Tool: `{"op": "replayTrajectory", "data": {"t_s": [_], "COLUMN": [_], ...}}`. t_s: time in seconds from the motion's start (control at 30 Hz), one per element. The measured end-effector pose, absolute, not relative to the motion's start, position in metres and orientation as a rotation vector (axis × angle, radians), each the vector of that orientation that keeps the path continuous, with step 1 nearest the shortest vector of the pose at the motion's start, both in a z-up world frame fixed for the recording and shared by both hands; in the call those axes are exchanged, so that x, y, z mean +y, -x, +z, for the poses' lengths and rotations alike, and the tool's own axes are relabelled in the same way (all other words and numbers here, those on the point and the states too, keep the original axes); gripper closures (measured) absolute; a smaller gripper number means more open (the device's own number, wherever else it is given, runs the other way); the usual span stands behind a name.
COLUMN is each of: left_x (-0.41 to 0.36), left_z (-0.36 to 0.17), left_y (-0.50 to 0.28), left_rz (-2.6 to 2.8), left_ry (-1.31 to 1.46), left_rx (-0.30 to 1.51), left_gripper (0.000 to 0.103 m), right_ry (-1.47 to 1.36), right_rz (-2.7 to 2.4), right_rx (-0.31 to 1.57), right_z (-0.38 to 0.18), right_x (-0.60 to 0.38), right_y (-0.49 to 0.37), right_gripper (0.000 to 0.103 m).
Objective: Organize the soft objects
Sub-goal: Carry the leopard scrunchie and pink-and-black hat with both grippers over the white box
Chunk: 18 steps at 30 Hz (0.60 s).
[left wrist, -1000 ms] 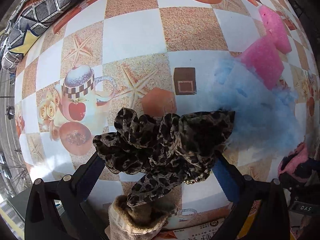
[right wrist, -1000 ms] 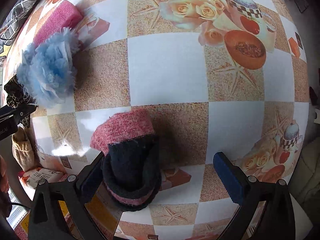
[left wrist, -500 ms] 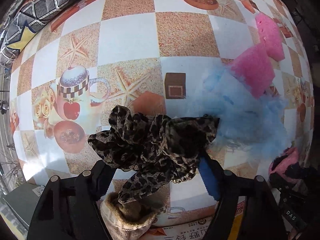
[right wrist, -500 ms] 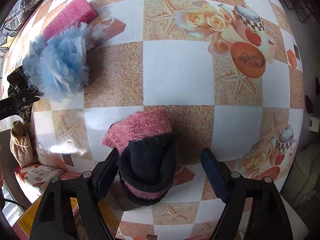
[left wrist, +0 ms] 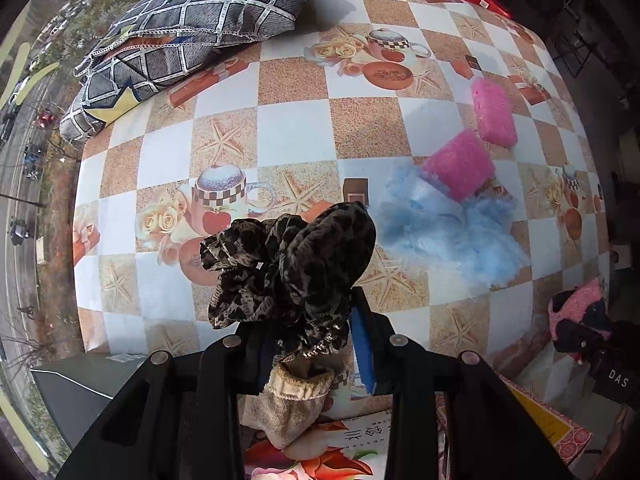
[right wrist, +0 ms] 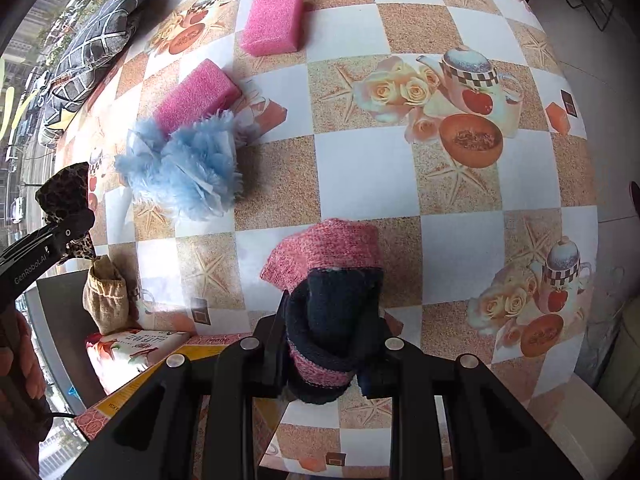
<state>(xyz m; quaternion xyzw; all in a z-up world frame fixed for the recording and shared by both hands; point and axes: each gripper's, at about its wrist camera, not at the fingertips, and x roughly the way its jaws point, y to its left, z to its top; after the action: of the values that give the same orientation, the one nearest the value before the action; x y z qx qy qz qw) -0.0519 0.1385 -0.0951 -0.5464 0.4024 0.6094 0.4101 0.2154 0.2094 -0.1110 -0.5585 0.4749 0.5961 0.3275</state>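
My left gripper [left wrist: 308,340] is shut on a leopard-print scrunchie [left wrist: 296,264] and holds it above the near edge of the patterned table [left wrist: 296,128]. My right gripper [right wrist: 330,344] is shut on a pink and black sock [right wrist: 332,292], lifted over the table [right wrist: 368,176]. A fluffy blue puff [left wrist: 452,236] lies right of the scrunchie, also in the right wrist view [right wrist: 180,168]. Two pink sponges [left wrist: 460,164] [left wrist: 494,116] lie beyond it, also in the right wrist view [right wrist: 196,96] [right wrist: 274,22]. The left gripper with the scrunchie [right wrist: 66,196] shows at the left.
A beige knit sock [left wrist: 288,404] lies at the table's near edge, also in the right wrist view [right wrist: 106,300]. A grey checked cushion [left wrist: 180,36] sits at the far left corner. A printed packet [left wrist: 340,448] and a red box [left wrist: 556,432] lie below the edge.
Both grippers have closed, the left on the scrunchie and the right on the sock, and both have pulled back and up from the table.
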Motion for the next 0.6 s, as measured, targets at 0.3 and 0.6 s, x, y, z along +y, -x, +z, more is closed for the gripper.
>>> {"op": "replayTrajectory", "data": {"t_s": [0.3, 0.6], "left_x": [0.084, 0.036], "left_z": [-0.056, -0.028], "left_y": [0.011, -0.024], "left_rz": [1.511, 1.444], "left_ry": [1.303, 1.269], "left_rx": [0.976, 0.985], "left_gripper": [0.066, 0.066], "right_ry": [1.388, 1.329], "right_rz": [1.618, 1.685], "right_rx": [1.229, 1.187], "right_z": [-0.067, -0.022], "right_x": [0.187, 0.157], "right_y": [-0.233, -0.228], "right_gripper": [0.076, 0.076]}}
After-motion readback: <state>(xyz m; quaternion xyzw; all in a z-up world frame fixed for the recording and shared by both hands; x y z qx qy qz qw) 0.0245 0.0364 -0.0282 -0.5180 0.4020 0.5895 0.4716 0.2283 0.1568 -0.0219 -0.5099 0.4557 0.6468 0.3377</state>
